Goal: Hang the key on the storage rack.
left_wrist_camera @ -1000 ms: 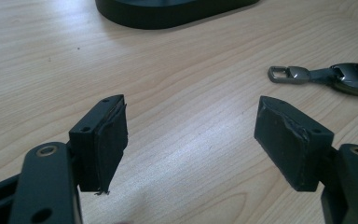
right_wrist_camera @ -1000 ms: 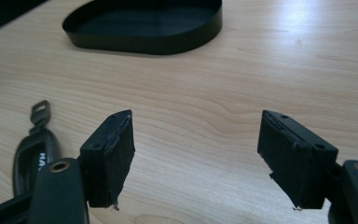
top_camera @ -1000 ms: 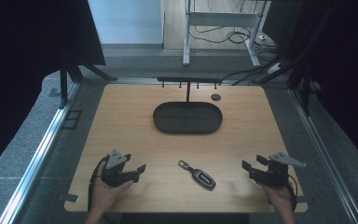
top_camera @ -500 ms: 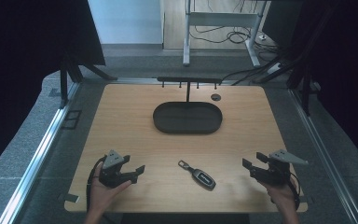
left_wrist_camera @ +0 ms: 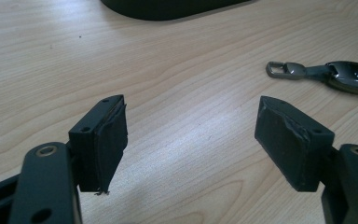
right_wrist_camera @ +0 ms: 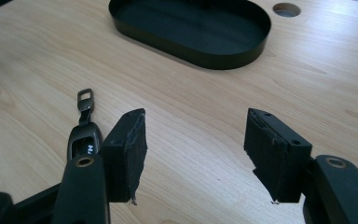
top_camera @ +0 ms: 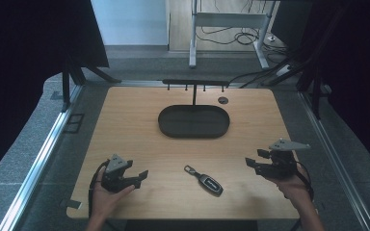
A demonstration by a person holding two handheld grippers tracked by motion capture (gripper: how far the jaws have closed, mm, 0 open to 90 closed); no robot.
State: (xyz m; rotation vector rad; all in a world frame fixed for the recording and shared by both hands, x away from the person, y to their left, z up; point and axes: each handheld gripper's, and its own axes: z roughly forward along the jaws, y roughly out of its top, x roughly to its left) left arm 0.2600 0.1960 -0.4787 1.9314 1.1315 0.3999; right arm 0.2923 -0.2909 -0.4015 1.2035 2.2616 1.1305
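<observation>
Wooden table, pale and rectangular, stands on grey flooring with dark curtains at either side; a metal frame and loose cables lie beyond its far edge. Black oval tray sits at the table's centre toward the far side, with a thin black rack of small hooks rising just behind it and a round cable hole near its right end. Left gripper rests low at the near left edge in the person's left hand; its jaws stand wide apart with bare wood between them and hold nothing. Right gripper is held above the near right edge in the right hand; its jaws have just been closing somewhat, yet a broad gap remains and nothing lies between the pads. Car key fob, dark with a metal clip, lies flat on the table between the two grippers, apart from both and nearer the person than the tray.
</observation>
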